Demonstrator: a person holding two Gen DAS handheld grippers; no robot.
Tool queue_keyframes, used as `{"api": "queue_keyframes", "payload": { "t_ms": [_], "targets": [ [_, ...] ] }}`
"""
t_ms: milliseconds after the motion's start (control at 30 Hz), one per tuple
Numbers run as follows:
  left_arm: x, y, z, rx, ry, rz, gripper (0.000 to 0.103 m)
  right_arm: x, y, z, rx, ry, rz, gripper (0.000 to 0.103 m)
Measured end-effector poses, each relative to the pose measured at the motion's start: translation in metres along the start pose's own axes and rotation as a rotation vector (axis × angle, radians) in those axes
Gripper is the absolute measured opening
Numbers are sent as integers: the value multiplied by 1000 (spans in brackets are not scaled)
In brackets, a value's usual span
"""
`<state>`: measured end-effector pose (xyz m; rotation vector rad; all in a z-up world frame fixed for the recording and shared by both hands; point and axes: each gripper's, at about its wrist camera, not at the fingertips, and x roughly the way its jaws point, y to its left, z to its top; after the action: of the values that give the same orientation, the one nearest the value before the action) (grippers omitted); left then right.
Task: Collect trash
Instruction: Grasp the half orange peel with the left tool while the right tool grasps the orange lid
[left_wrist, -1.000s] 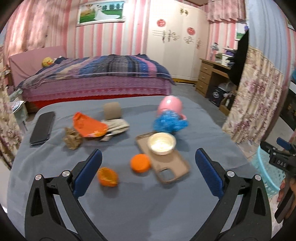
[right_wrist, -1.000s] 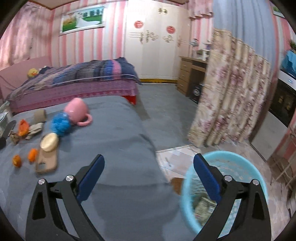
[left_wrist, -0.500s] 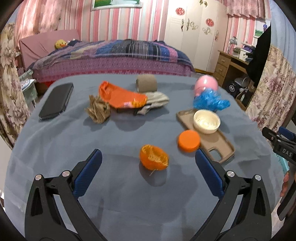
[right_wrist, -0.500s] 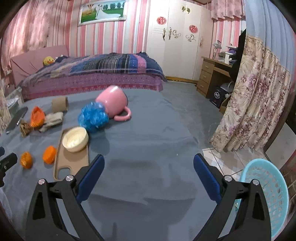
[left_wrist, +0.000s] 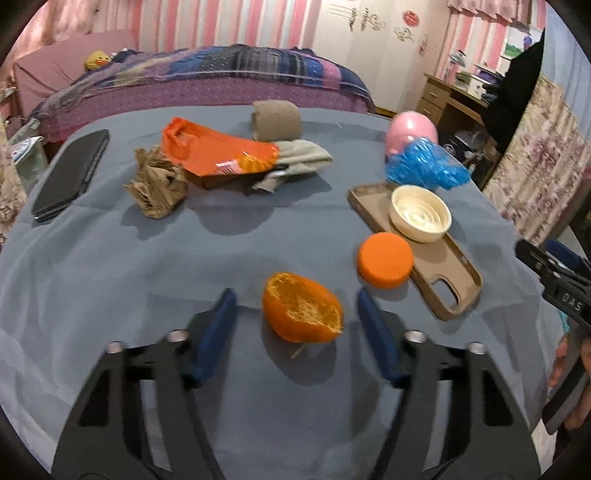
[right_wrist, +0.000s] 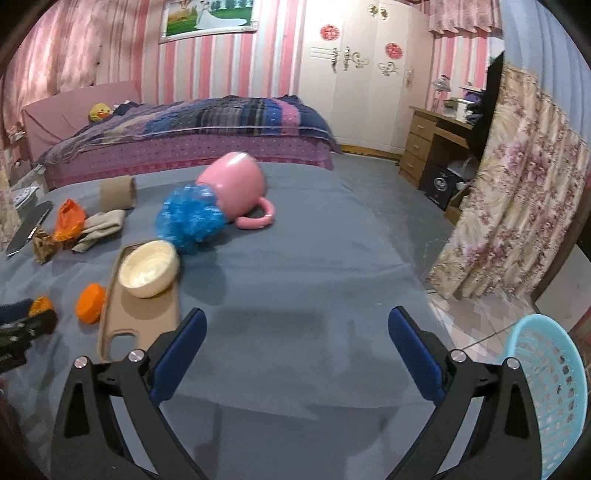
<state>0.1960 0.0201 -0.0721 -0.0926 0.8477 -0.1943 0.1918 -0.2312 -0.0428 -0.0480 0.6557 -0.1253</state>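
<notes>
A half orange peel (left_wrist: 301, 308) lies on the grey-blue tablecloth (left_wrist: 110, 280). My left gripper (left_wrist: 295, 299) is low over it with one blue finger on each side. Its jaws are closing, and a gap still shows between each pad and the peel. The same peel (right_wrist: 41, 305) shows at the left edge of the right wrist view. My right gripper (right_wrist: 297, 315) stands open above bare cloth with nothing between its fingers. A light blue trash basket (right_wrist: 546, 387) stands on the floor to its right.
Farther back lie an orange wrapper (left_wrist: 218, 151), crumpled brown paper (left_wrist: 155, 182), a cardboard roll (left_wrist: 275, 120) and blue crumpled plastic (left_wrist: 421, 168). An orange cap (left_wrist: 384, 260), a phone case (left_wrist: 436, 266) with a bowl (left_wrist: 419, 212), a pink mug (left_wrist: 410, 129) and a black phone (left_wrist: 70, 173) are also there.
My left gripper has come down and forward over the orange peel, and its jaws have narrowed around it. The right gripper has swung left, from the basket to over the table.
</notes>
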Motion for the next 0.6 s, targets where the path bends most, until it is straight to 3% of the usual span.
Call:
{"api": "queue_keyframes", "payload": {
  "t_ms": [67, 167, 367, 600],
  "targets": [
    [0, 1, -1, 6, 7, -12, 38, 0, 11, 1, -17, -3, 10, 97],
    [-9, 6, -4, 13, -12, -3, 35, -1, 26, 2, -45, -5, 33, 97],
    [-35, 40, -8, 24, -66, 124, 35, -6, 73, 0, -90, -4, 133, 97],
    [-54, 103, -11, -65, -92, 208, 35, -4, 126, -6, -165, 30, 194, 91]
  ]
}}
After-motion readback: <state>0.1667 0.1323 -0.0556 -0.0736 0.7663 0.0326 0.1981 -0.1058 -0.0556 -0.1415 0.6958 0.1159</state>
